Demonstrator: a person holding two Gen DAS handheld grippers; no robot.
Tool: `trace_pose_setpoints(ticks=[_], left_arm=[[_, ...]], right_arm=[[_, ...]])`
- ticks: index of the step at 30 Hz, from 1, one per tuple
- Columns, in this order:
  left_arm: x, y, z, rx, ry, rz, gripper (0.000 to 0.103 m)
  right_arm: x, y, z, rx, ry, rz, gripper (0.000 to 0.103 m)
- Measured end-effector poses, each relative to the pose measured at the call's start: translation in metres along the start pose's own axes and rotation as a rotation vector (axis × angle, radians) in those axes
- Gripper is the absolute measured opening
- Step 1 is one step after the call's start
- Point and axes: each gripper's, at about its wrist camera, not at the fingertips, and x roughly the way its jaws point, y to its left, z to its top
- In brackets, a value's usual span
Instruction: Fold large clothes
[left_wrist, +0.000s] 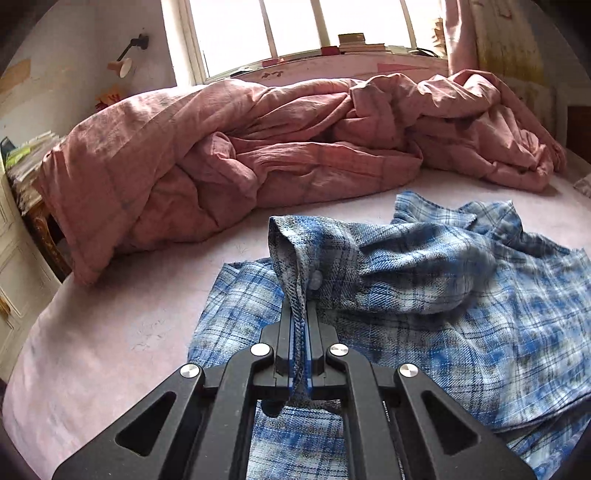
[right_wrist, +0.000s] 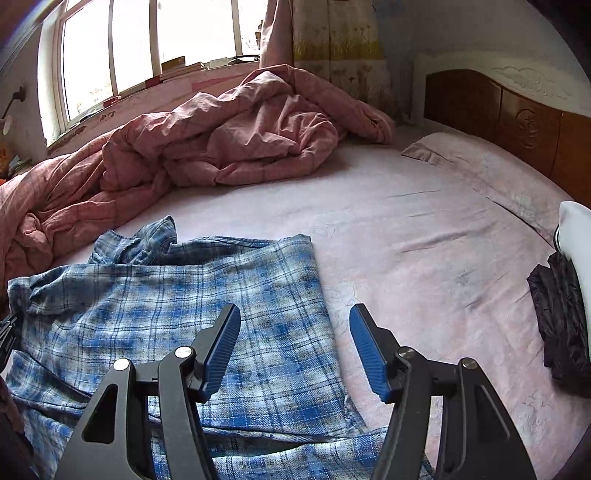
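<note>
Lying spread out on the pink bed sheet (right_wrist: 406, 229), in front of a bunched-up pink blanket (left_wrist: 229, 158): a blue plaid shirt (right_wrist: 221, 295). Pinching a sleeve cuff (left_wrist: 295, 251) of that shirt tight between the two fingers of the left gripper (left_wrist: 299, 314), and holding it up over the rest of the cloth. Hanging wide apart and holding nothing, the right gripper (right_wrist: 295, 317), just above the shirt's right edge. Sitting far right on the bed, a dark bundle (right_wrist: 565, 325).
</note>
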Motion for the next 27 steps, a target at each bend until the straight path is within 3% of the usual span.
trace_pose_setpoints(ticks=[2, 5, 9, 12, 16, 22, 27], left_arm=[[0.000, 0.001, 0.000, -0.001, 0.004, -0.012, 0.004], [0.001, 0.000, 0.000, 0.014, -0.002, 0.031, 0.008], [0.004, 0.005, 0.000, -0.031, 0.030, 0.021, 0.015], [-0.003, 0.005, 0.002, -0.020, -0.005, 0.025, 0.025], [-0.023, 0.007, 0.009, -0.031, -0.061, -0.030, 0.048], [-0.060, 0.004, 0.020, -0.013, -0.137, -0.079, 0.057], [-0.114, 0.006, 0.027, -0.014, -0.251, -0.125, 0.073]], right_arm=[[-0.002, 0.001, 0.000, -0.002, -0.005, -0.001, 0.065], [-0.003, 0.003, 0.000, -0.005, -0.006, 0.000, 0.065], [-0.003, 0.004, 0.000, -0.010, -0.009, -0.001, 0.065], [-0.003, 0.005, 0.000, -0.014, -0.010, -0.005, 0.066], [-0.006, 0.008, 0.000, -0.025, -0.016, -0.001, 0.066], [-0.025, 0.011, -0.007, -0.046, -0.048, 0.027, 0.066], [-0.051, 0.016, -0.005, -0.031, -0.081, 0.110, 0.066]])
